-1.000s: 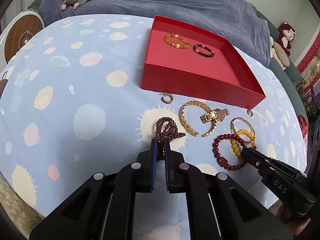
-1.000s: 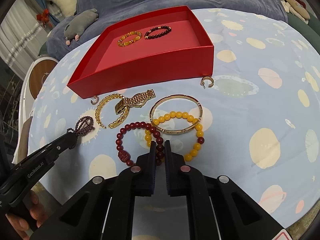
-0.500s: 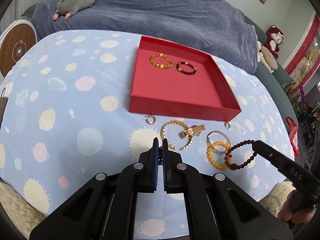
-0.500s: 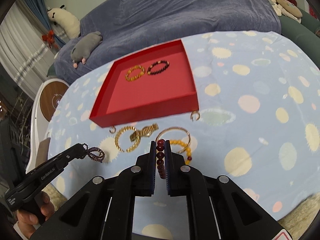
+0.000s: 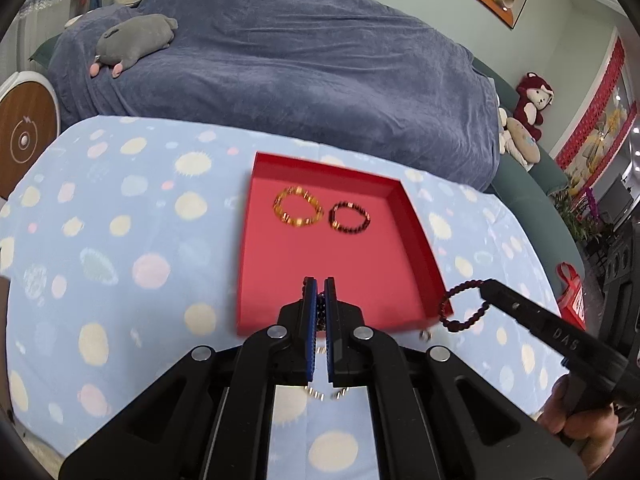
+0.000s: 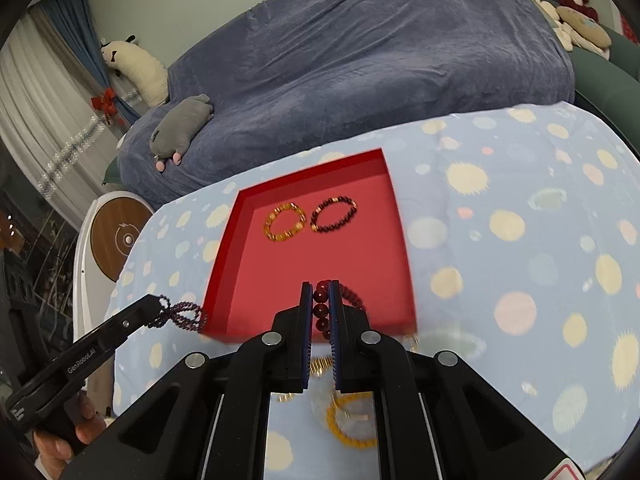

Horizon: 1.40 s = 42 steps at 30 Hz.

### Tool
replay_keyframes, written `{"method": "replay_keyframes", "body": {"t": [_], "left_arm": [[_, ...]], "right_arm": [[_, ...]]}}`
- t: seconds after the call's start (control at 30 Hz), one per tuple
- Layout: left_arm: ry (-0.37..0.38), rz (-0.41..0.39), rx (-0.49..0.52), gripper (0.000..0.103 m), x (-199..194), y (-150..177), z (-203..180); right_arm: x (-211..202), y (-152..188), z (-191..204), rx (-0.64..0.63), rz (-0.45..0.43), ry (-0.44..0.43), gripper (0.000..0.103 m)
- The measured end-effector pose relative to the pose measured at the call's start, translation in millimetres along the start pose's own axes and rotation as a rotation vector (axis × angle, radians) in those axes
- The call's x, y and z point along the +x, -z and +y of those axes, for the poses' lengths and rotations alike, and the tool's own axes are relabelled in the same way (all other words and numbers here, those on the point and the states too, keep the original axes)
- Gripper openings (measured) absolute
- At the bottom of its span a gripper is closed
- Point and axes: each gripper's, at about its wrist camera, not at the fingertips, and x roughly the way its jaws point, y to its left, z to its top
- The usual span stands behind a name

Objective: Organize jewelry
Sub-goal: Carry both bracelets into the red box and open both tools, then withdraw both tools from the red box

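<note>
Beaded and strung on cord, both carried pieces looked light and limp, hanging by their own slack rather than keeping a shape. The left tongs (image 5: pixel 319 294) were clenched on a small dark garnet-coloured strand (image 6: pixel 182 314), seen from the right wrist view as a doubled loop dangling just off the near-left corner of the red box (image 6: pixel 224 264). The right tongs (image 6: pixel 320 298) were clenched on the dark red bead bracelet (image 5: pixel 464 304), several round beads pinched in a row between the pads, the free loop hanging by the box's near-right corner. Judgement: round, glossy beads probably roll under pressure, so a grip across two or three beads at once, as here, seemed safer than on a single one; elastic cord would likely stretch if snagged on the box wall. Inside the box an amber bead bracelet (image 5: pixel 298 212) and a dark bead bracelet (image 5: pixel 349 218) lay side by side, apart, near the far wall. A yellow bead bracelet (image 6: pixel 352 420) and bits of gold chain lay on the table's spotted blue cloth (image 6: pixel 520 240), partly hidden below the right tongs.
</note>
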Motion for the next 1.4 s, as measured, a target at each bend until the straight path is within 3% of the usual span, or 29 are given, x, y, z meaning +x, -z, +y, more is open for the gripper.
{"method": "replay_keyframes", "body": {"t": [0.2, 0.4, 0.67, 0.73, 0.77, 0.8, 0.83, 0.9, 1.1, 1.4], "left_arm": [[0.009, 0.026, -0.003, 0.003, 46.5, -30.1, -3.7], [0.001, 0.07, -0.017, 0.003, 91.1, -40.4, 0.0], [-0.046, 0.12, -0.033, 0.004, 132.6, -36.3, 15.6], [-0.052, 0.112, -0.044, 0.008, 133.0, -34.6, 19.7], [-0.059, 0.106, -0.048, 0.019, 131.8, -33.5, 21.7], [-0.068, 0.098, -0.051, 0.035, 130.3, -33.0, 23.3], [-0.083, 0.079, -0.06, 0.043, 125.5, -31.3, 24.8], [-0.087, 0.05, -0.068, 0.054, 116.5, -29.8, 27.6], [-0.096, 0.009, -0.063, 0.057, 79.3, -14.6, 33.2], [-0.127, 0.037, -0.076, 0.057, 34.0, 42.7, 38.7]], "right_arm": [[43.3, -31.4, 14.9, -0.026, 0.019, -0.022, 0.007], [94.3, -37.6, 13.7, -0.009, 0.078, -0.023, 0.007], [131.4, -34.4, -5.3, -0.027, 0.132, 0.08, 0.011], [128.3, -33.5, -8.7, -0.043, 0.115, 0.111, 0.017], [127.0, -33.4, -10.3, -0.046, 0.108, 0.12, 0.021], [125.2, -33.8, -12.1, -0.044, 0.099, 0.126, 0.03], [120.1, -33.8, -14.1, -0.039, 0.081, 0.13, 0.039], [108.1, -32.8, -17.5, -0.028, 0.052, 0.128, 0.042], [67.3, -17.8, -23.8, -0.018, 0.01, 0.119, 0.042], [15.3, 44.3, -35.3, 0.002, 0.039, 0.135, 0.042]]}}
